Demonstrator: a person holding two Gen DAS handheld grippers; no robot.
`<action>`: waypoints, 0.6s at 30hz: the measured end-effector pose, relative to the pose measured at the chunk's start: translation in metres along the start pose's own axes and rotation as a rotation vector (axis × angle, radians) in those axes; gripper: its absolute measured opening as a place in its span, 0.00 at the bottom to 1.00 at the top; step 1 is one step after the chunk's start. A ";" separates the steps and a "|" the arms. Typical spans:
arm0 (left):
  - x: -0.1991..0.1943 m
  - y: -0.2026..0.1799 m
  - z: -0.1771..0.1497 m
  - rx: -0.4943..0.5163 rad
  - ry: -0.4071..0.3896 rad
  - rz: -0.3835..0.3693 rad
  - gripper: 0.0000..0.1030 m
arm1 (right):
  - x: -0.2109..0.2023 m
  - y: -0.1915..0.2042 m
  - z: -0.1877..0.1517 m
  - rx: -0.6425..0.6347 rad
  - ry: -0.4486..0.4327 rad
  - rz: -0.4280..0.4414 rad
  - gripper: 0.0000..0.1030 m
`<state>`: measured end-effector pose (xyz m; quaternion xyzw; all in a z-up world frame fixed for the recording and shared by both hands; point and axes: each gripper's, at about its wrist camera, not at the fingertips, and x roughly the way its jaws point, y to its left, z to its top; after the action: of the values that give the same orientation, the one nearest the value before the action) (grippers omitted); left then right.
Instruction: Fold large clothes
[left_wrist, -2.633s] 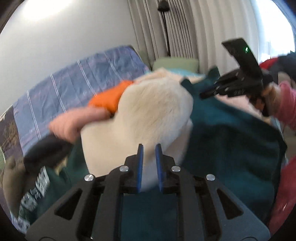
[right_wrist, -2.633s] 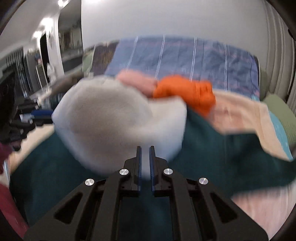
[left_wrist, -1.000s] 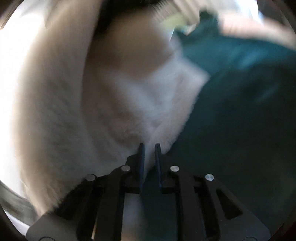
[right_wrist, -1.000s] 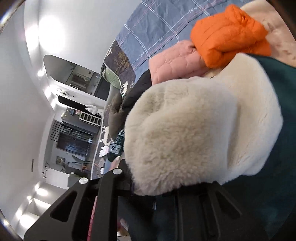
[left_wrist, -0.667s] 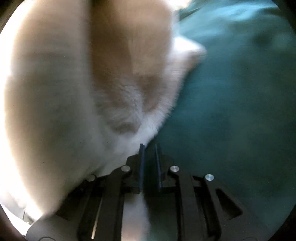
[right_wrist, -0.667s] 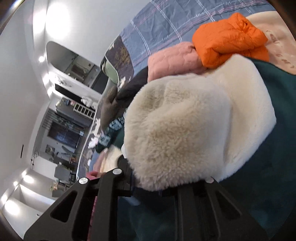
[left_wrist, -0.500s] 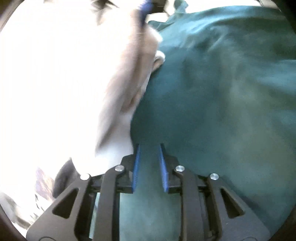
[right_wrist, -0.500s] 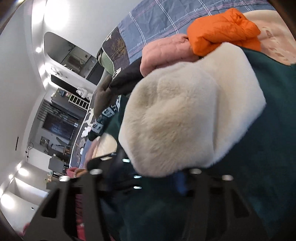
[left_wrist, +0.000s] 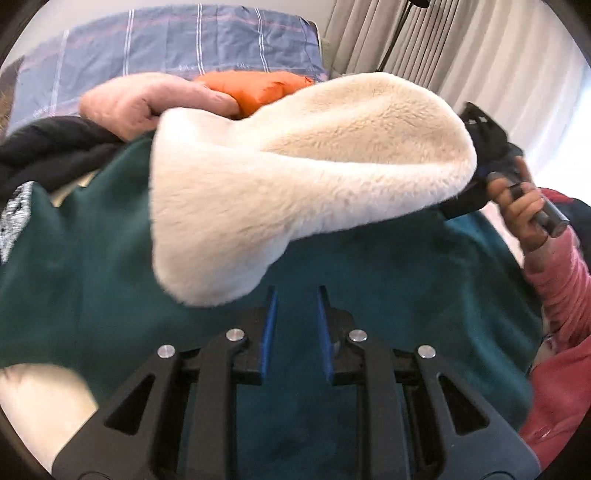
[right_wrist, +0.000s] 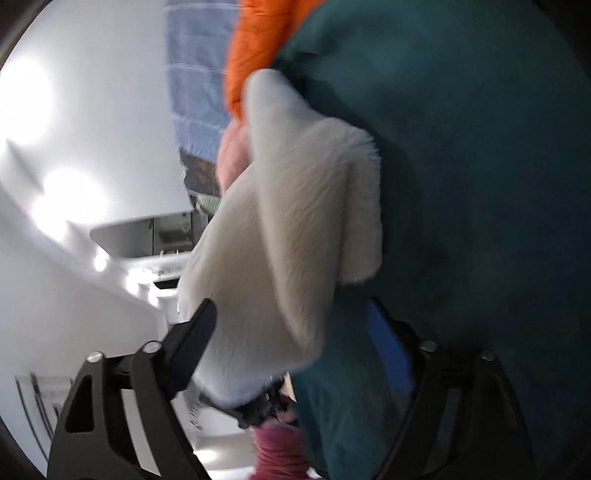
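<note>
Right claw (right_wrist: 291, 343), just opening, spread around cream fleece (right_wrist: 280, 236); left claw (left_wrist: 294, 325) narrowly parted, empty, lower centre

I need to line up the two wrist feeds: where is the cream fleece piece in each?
Left wrist: the cream fleece piece fills the upper middle, lying across the teal garment.
Right wrist: it hangs through the centre, its lower end between the wide-open right tool's jaws.
Shared landmark: the orange jacket, just behind the fleece.
</note>
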<state>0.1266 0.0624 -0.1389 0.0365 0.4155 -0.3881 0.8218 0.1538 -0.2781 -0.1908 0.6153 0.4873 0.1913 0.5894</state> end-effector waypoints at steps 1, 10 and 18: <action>0.012 0.002 0.011 -0.008 0.009 -0.001 0.22 | 0.004 -0.001 0.004 0.023 -0.002 -0.003 0.86; 0.021 0.057 0.053 -0.084 -0.031 0.188 0.20 | -0.007 0.055 0.038 -0.107 -0.228 -0.186 0.81; 0.004 0.056 0.035 -0.090 -0.040 0.179 0.37 | -0.011 0.060 0.012 -0.173 -0.094 -0.222 0.81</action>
<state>0.1885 0.0852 -0.1334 0.0288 0.4110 -0.2945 0.8623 0.1810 -0.2836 -0.1347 0.5126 0.5059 0.1370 0.6801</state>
